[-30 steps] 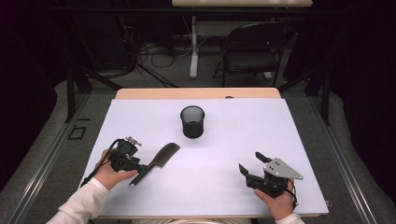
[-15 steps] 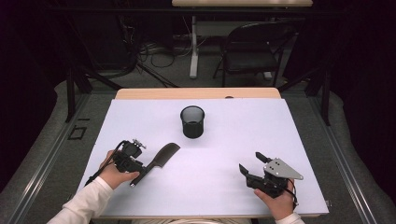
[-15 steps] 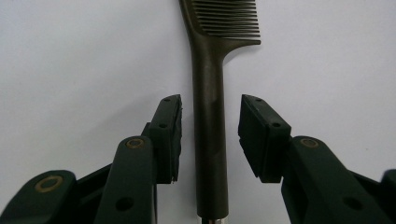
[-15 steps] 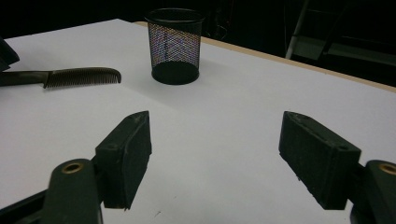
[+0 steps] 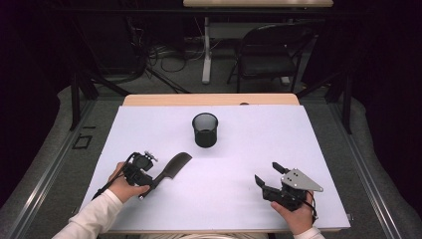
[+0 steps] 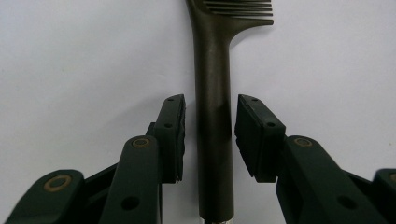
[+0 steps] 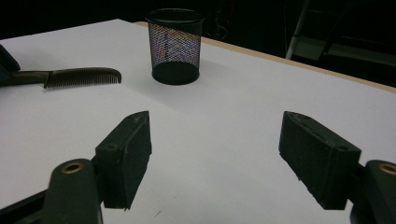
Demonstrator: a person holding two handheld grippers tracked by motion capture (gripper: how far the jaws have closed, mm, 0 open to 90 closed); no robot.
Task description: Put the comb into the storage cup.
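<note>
Comb [image 5: 171, 167] left of cup [image 5: 205, 129] — on table [image 5: 249, 149]

1. Dim room, black at the walls, brightest over the table.
2. At centre, a table [image 5: 318, 149] under a white sheet, bare wooden edge [image 5: 209, 99] showing at 12 o'clock.
3. Grey carpeted floor [image 5: 45, 164] around it, at 9 and 3 o'clock.
4. At 1 o'clock beyond the table, a dark folding chair [image 5: 268, 55], seat toward the table.
5. At 12 o'clock, a white table leg [image 5: 205, 50] under a second pale tabletop [image 5: 259, 3] at the top edge.
6. At 11 o'clock, tangled black cables [image 5: 154, 55] on the floor.
7. At 9 o'clock, a small black square outline [image 5: 82, 142] marked on the floor, and dark metal frame legs [image 5: 74, 94] behind it.
</note>
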